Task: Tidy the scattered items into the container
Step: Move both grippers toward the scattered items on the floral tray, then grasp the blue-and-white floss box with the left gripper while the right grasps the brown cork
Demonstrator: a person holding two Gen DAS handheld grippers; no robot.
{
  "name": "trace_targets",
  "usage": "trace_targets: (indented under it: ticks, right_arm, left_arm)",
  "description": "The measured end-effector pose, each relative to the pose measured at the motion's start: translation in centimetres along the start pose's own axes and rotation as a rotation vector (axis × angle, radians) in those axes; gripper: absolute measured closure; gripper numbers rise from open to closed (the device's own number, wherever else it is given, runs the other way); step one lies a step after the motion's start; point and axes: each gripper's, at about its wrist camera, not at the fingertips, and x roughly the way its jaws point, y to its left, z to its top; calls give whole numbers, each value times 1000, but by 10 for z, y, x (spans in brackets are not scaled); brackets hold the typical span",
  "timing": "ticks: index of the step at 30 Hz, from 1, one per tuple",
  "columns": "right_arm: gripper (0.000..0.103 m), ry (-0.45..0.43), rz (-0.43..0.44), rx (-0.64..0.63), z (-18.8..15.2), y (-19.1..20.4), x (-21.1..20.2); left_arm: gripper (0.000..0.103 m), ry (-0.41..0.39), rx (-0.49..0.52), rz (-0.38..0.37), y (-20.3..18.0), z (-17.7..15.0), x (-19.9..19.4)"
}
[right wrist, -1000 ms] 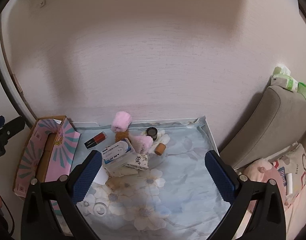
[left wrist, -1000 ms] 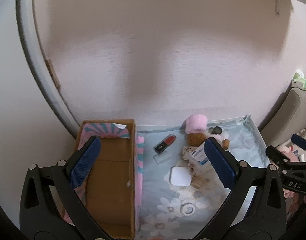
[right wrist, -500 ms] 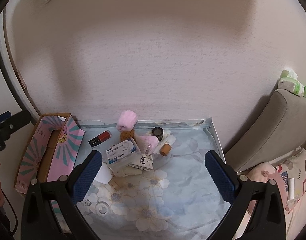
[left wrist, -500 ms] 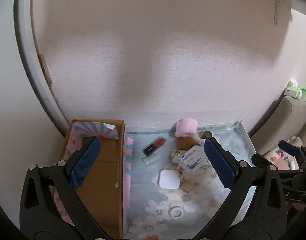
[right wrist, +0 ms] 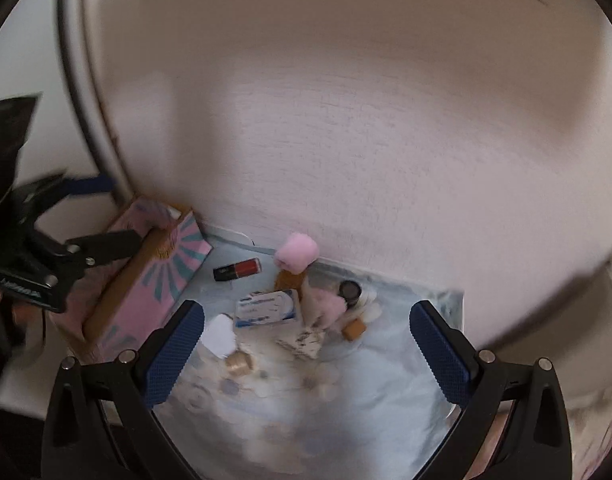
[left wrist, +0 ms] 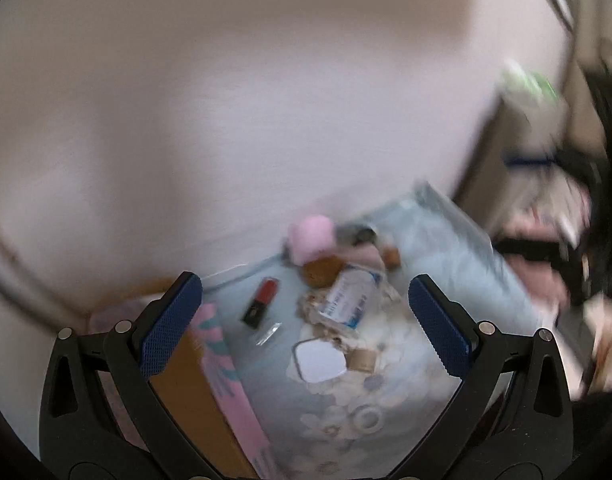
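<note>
Small items lie scattered on a floral cloth [right wrist: 369, 412]: a red and black lipstick [right wrist: 238, 270] [left wrist: 262, 300], a white and blue box [right wrist: 268, 307] [left wrist: 347, 300], a pink fluffy roll [right wrist: 297, 253] [left wrist: 310, 236], a white square case [right wrist: 220, 336] [left wrist: 318, 362] and a small gold jar [right wrist: 238, 364]. An open pink cardboard box [right wrist: 146, 284] [left wrist: 194, 392] stands at the left. My left gripper [left wrist: 304, 326] is open and empty above the items. My right gripper [right wrist: 306, 346] is open and empty above the cloth. The left gripper also shows at the left of the right wrist view [right wrist: 82, 240].
A pale wall [right wrist: 345, 120] rises right behind the cloth. A grey cushion [right wrist: 585, 308] lies at the right. A dark round pot [right wrist: 349, 289] and a small brown cap [right wrist: 353, 329] sit among the items. Both views are motion blurred.
Both grippers have swung: the left view has tilted and shifted right toward the items, the right view has shifted left. Both stay open. The items have not moved.
</note>
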Motion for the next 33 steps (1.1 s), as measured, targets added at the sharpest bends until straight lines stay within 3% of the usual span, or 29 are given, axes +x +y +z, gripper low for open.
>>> trace_targets:
  ticks: [3,5,7,11,16,20,25,27,30,33]
  right_arm:
    - [1,19,31,-95,-10,-19,21]
    - [1,56,54,-120,-22,-35,45]
    - [1,92,82,-141,-34,-51,70]
    - [8,153,91,-199,-53,-72,118]
    - [10,199,132,-247,-71,-87,159]
    - [10,218,184,-276,-76,-89,185]
    - [12,215,232,-305,-75,-91,205]
    - [15,221,240,-314,-75,-91,213]
    - [29,235,249,-337,-75,-90,224]
    - [38,236,260,-352,-74,-89,229]
  left_arm:
    - [0,71,99,-76,-16,-2,40]
    - [0,115,110,-147,-21,-4,68]
    - [0,157,115,-173,-24,-7,96]
    - [0,216,125,-212,-23,-13,136]
    - [0,244,151,-200,-29,-14,164]
    - [14,287,184,-190,-32,-16,180]
    - [15,315,175,-198,-31,-19,192]
    - [20,322,165,-206,-31,-20,194]
    - [37,341,148,-249,-32,-20,195]
    - [45,354,153,-259,-37,-23,196]
